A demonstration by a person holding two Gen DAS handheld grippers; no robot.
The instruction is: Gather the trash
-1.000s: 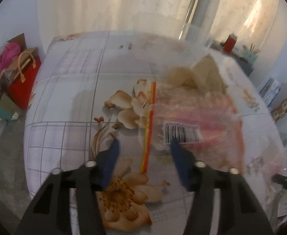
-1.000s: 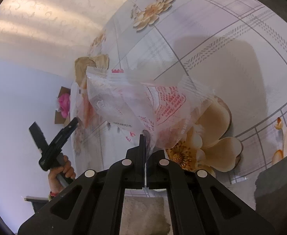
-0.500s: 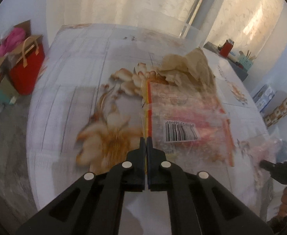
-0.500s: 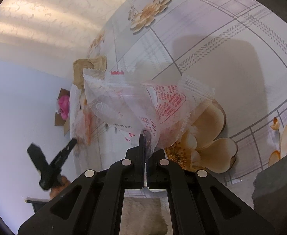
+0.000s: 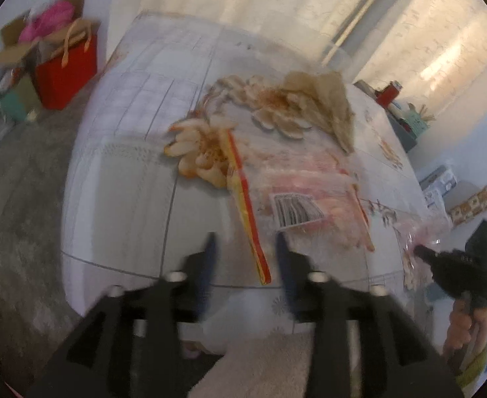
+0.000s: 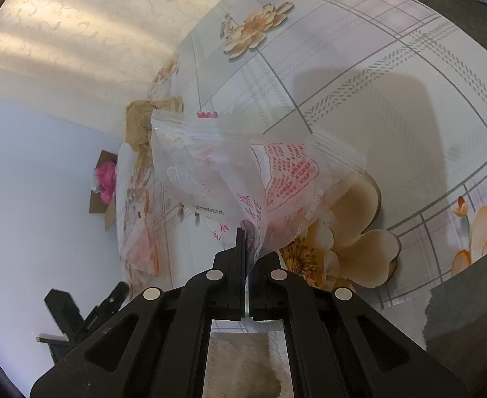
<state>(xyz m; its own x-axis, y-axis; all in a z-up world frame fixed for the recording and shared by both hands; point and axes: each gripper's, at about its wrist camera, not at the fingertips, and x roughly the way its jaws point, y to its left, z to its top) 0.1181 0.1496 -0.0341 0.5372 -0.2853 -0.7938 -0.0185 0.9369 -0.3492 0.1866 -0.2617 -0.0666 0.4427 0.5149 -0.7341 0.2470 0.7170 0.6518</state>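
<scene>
Left tongs [image 5: 245,258] opening over the flimsy, slippery zip bag [image 5: 296,195] near the surface's [image 5: 127,179] front edge, best pinched at its stiffer striped seal; right tongs [image 6: 245,232] pinching a clear wrapper [image 6: 230,169].

Both wrist views look steeply down, close over the floral table [image 5: 127,179], sharing its near edge.

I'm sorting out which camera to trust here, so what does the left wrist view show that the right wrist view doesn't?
Only the left wrist view shows the barcode label on the flat clear bag, that bag's red and yellow strip, lying between the opening jaws of the left gripper, and the red tote bag on the floor.

Only the right wrist view shows the right gripper shut on a clear wrapper with red print.

Both show the floral tablecloth, the crumpled brown paper and the pink item in the cardboard box.
</scene>
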